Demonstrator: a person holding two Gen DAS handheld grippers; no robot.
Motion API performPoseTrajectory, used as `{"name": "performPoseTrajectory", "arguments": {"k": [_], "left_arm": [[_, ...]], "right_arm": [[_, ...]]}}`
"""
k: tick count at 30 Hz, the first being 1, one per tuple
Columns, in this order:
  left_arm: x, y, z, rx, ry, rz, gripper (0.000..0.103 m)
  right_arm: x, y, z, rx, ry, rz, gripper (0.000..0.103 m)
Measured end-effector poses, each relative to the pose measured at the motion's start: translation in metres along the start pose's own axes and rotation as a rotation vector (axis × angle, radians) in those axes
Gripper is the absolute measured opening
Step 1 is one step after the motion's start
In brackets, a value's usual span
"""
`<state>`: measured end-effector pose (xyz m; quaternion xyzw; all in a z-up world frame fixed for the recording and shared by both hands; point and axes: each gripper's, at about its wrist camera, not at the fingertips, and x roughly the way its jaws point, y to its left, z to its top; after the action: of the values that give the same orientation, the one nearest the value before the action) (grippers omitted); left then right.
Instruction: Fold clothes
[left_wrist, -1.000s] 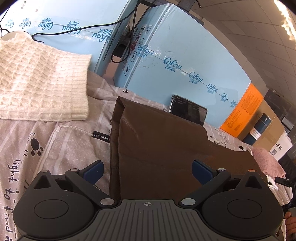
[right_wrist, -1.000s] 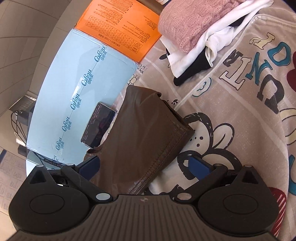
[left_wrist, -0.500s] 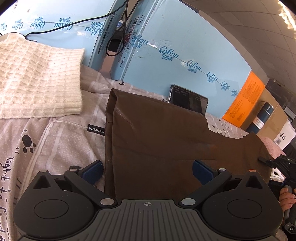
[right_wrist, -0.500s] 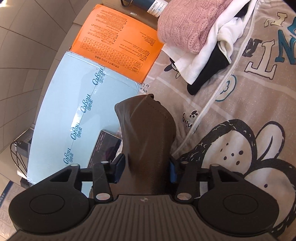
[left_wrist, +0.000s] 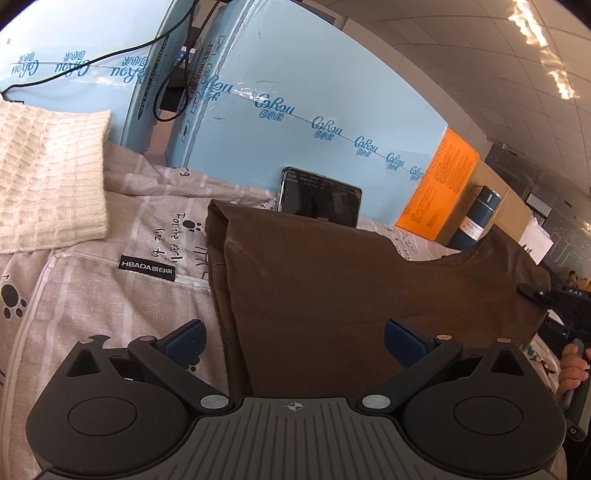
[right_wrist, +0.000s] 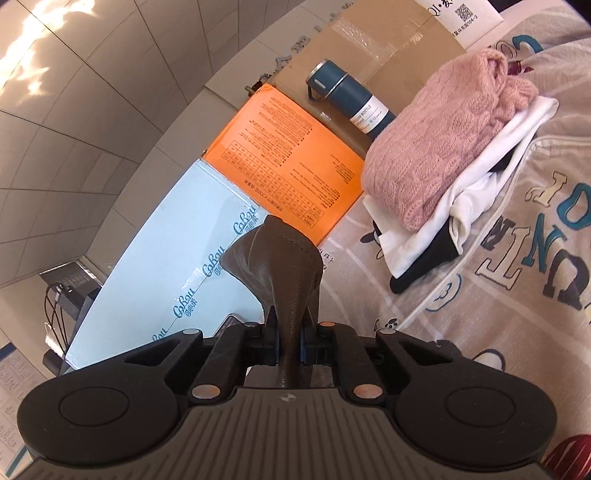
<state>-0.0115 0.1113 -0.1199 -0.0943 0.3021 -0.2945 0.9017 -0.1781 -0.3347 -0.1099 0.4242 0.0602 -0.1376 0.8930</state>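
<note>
The right gripper (right_wrist: 289, 345) is clamping a bunched corner of the brown garment (right_wrist: 282, 266), the cloth rising between its narrow jaws toward the centre of the right wrist view. In the left wrist view, the left gripper (left_wrist: 293, 338) is standing wide, holding nothing, with the brown garment (left_wrist: 369, 288) spreading across the middle of the frame directly ahead of it, on the printed bedsheet (left_wrist: 110, 295). Its long axis is running from centre-left, near the cream knit (left_wrist: 48, 177), to the right edge, where the lifted end is peaking. So the free end is lying nearer the left claw, probably the next grab. Folded clothes (right_wrist: 454, 158) are sitting upper right, well apart.
</note>
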Motion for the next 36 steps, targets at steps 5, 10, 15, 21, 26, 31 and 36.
{"name": "performPoseTrajectory", "arguments": {"k": [5, 10, 15, 21, 26, 31, 36], "left_arm": [[0.013, -0.016, -0.006, 0.125, 0.041, 0.206, 0.103], [0.016, -0.018, -0.009, 0.172, 0.07, 0.253, 0.103], [0.019, -0.019, -0.009, 0.178, 0.072, 0.26, 0.103], [0.019, -0.019, -0.008, 0.174, 0.073, 0.258, 0.103], [0.017, -0.018, -0.007, 0.163, 0.067, 0.247, 0.103], [0.011, -0.014, -0.006, 0.134, 0.034, 0.223, 0.103], [0.006, -0.01, -0.004, 0.112, -0.014, 0.232, 0.103]], "right_arm": [[-0.007, 0.018, 0.001, -0.112, -0.039, -0.009, 0.009], [-0.012, 0.061, -0.013, -0.269, -0.046, 0.089, 0.009], [-0.008, 0.109, -0.034, -0.399, 0.004, 0.168, 0.009], [-0.004, 0.154, -0.085, -0.643, 0.066, 0.199, 0.009], [-0.011, 0.163, -0.125, -0.842, 0.118, 0.211, 0.011], [-0.024, 0.163, -0.159, -1.102, 0.204, 0.251, 0.032], [-0.024, 0.164, -0.173, -1.17, 0.369, 0.247, 0.066]]}}
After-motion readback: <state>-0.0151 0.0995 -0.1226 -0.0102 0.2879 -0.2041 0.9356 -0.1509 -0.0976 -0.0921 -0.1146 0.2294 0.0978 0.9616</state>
